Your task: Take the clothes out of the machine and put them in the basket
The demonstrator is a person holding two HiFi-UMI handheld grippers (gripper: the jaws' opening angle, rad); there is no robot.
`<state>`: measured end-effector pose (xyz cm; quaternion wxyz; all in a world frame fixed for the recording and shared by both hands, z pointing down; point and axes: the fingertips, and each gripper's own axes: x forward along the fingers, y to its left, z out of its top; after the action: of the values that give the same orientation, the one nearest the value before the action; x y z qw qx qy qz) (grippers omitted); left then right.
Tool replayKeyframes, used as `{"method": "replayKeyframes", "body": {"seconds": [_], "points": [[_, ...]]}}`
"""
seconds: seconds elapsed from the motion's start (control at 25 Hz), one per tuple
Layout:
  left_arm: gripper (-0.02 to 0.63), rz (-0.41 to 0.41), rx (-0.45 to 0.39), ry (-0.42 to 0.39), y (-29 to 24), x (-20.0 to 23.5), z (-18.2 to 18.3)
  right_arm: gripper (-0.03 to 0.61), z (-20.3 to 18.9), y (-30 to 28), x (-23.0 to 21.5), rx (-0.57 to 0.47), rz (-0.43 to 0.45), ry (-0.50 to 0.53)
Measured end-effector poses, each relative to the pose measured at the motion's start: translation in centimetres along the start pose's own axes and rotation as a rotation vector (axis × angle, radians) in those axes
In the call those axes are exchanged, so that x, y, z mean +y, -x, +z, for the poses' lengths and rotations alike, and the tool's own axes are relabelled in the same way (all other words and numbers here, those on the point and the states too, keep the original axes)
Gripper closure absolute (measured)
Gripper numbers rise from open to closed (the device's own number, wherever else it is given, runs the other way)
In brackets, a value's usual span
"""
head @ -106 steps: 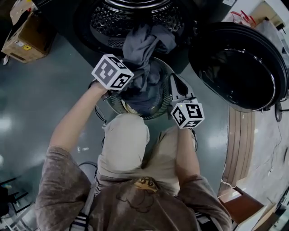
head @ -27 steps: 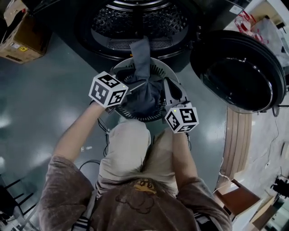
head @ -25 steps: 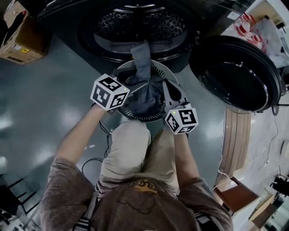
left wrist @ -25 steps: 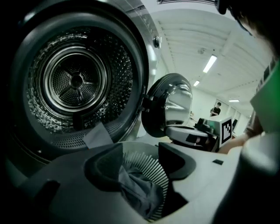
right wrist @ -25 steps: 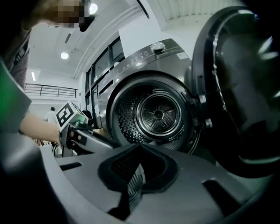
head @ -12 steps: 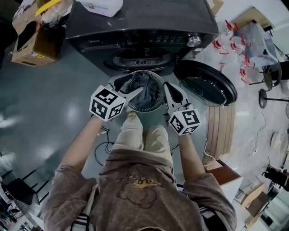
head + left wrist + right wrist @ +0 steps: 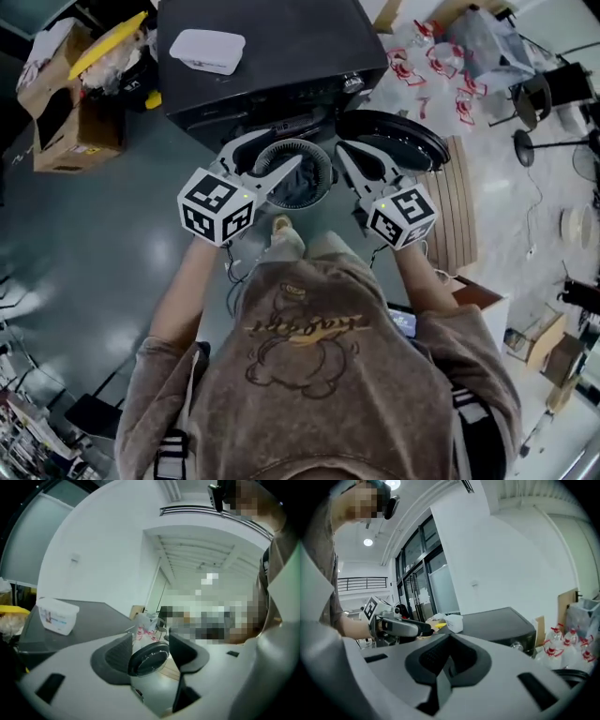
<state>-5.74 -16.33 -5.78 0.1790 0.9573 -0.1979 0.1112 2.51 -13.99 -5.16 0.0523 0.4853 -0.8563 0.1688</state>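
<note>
Far below in the head view, the round slotted basket (image 7: 325, 161) stands in front of the dark machine (image 7: 262, 66), with dark clothes (image 7: 296, 180) inside it. The machine's round door (image 7: 398, 141) hangs open at the right. Both grippers are held high above the basket. My left gripper (image 7: 281, 148) is open and its jaws are closing a little; in the left gripper view (image 7: 151, 644) only the distant door shows through their gap. My right gripper (image 7: 349, 157) has its pads together on nothing, as the right gripper view (image 7: 447, 660) also shows.
A white lidded box (image 7: 207, 50) lies on the machine's top. Open cardboard boxes (image 7: 61, 117) stand at the left. Bags of bottles (image 7: 431, 66) and a wooden slatted board (image 7: 457, 202) are at the right. The person's feet are just behind the basket.
The person has stood up and both grippers have risen well above the basket. The dark garment that hung over the basket's far rim now lies inside it.
</note>
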Motion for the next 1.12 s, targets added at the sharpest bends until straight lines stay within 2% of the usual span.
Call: {"method": "replayKeyframes", "body": {"seconds": [0.12,0.24,0.4,0.48,0.64,0.8,1.12], "points": [[0.396,-0.022,-0.043,-0.025,0.8,-1.2,2.9,0.58,2.7,1.5,0.6,-0.016,-0.013,0.013],[0.469,-0.025,-0.087,-0.034,1.0,-2.0,4.6,0.58,4.6,2.9,0.1,-0.05,-0.039,0.02],[0.573,0.027,-0.111,-0.117,1.2,-2.1,4.7,0.58,5.9,3.6,-0.7,-0.091,-0.055,0.051],[0.601,0.046,-0.115,-0.124,1.2,-1.9,4.2,0.58,5.5,3.7,-0.9,-0.095,-0.054,0.08],[0.606,0.073,-0.143,-0.08,0.8,-1.6,3.7,0.58,4.3,3.6,-1.7,-0.078,-0.018,0.106],[0.606,0.101,-0.17,-0.045,-0.1,-1.3,3.5,0.58,3.8,3.7,-3.4,-0.078,-0.003,0.09],[0.606,0.122,-0.164,-0.047,-2.1,-1.3,3.0,0.58,3.7,3.6,-5.1,-0.086,0.023,0.078]]}}
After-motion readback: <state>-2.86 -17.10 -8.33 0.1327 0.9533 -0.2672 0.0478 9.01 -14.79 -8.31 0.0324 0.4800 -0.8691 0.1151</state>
